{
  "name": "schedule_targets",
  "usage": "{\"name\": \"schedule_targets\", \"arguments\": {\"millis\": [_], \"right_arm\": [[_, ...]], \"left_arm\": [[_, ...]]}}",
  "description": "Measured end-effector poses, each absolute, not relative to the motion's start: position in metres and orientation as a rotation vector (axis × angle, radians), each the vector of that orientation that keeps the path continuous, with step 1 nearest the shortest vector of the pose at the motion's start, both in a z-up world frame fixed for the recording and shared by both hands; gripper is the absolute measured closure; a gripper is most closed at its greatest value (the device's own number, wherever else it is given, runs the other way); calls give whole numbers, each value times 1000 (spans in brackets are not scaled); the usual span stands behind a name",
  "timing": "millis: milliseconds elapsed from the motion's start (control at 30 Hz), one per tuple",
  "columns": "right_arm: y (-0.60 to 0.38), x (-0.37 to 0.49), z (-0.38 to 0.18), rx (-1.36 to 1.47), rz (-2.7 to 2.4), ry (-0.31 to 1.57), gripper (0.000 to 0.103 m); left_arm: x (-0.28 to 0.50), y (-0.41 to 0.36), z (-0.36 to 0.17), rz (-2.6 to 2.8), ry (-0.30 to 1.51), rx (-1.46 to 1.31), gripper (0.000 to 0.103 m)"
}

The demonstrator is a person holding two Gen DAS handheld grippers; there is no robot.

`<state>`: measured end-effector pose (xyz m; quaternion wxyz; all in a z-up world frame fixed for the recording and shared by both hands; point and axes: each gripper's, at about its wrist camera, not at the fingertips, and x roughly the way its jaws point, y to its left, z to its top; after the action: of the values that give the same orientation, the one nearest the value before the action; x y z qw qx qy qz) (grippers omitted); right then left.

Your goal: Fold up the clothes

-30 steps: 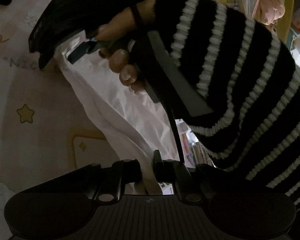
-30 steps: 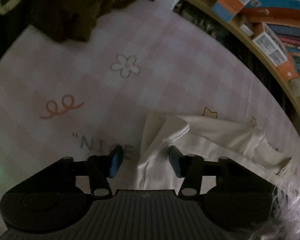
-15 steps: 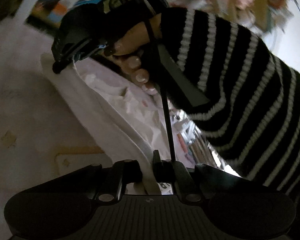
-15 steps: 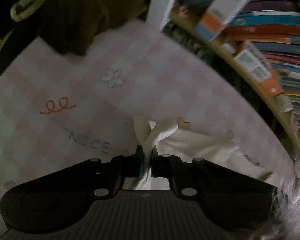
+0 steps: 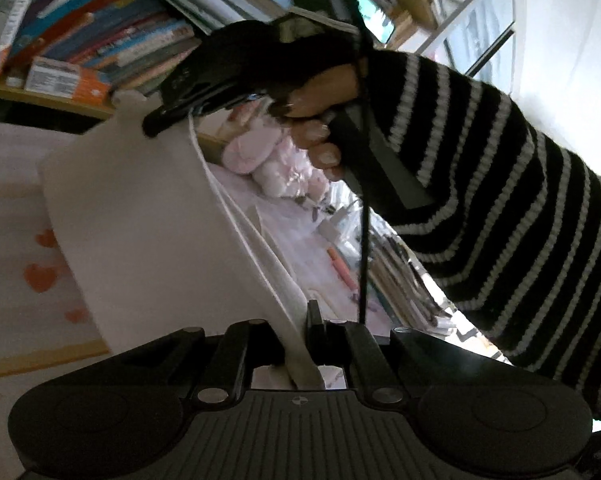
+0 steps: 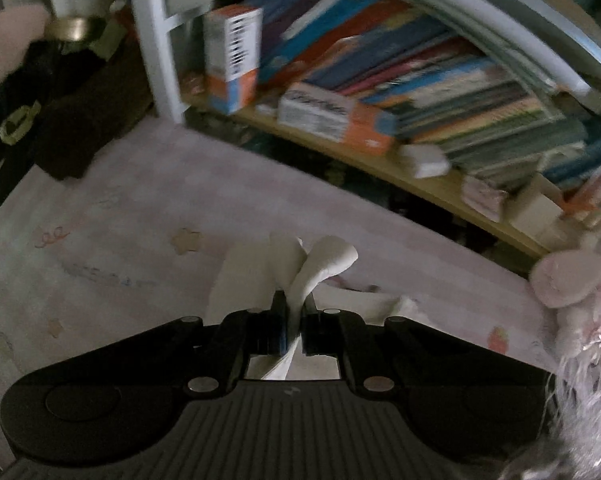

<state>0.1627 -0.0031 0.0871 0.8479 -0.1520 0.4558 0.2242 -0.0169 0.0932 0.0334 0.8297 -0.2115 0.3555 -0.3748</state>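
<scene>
A white garment hangs stretched in the air between both grippers. My left gripper is shut on one edge of it at the bottom of the left wrist view. In that same view the right gripper, held by a hand in a black-and-white striped sleeve, pinches the far edge. In the right wrist view the right gripper is shut on a bunched fold of the white garment, lifted above a pink patterned sheet.
A low wooden shelf packed with books and boxes runs along the far side of the pink sheet. Dark clothes lie piled at the upper left. A pink plush toy sits at the right. A white post stands by the shelf.
The right gripper closed on the garment's fold and rose with it. Both grippers lifted and swung toward the bookshelf, pulling the white garment off the sheet.
</scene>
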Motion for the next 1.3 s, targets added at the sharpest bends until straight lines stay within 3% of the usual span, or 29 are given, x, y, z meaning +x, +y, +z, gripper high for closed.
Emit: {"name": "schedule_targets", "arguments": {"millis": [367,700,800,833,900,967,1300], "right_arm": [[-146,175,77,-213,582,846,97],[-223,183,39,-120,588,880,97],[-240,185,18,-89,541,933,95],[-246,185,10,-84,511,956,89],[-258,184,-5,-83,440,999,67],[-273,173,-13,-66,416,1024,67],[-326,49,-15,-17,487,1107,65]], "left_arm": [[16,-22,26,-673,851,-436,96],[30,-92,13,-620,972,-310,95],[24,-107,6,-612,1023,-290,77],[20,-110,5,-621,1033,-284,72],[10,-110,6,-655,1035,-266,64],[1,-111,6,-689,1035,-247,49],[-50,-2,-14,-224,985,-128,48]]}}
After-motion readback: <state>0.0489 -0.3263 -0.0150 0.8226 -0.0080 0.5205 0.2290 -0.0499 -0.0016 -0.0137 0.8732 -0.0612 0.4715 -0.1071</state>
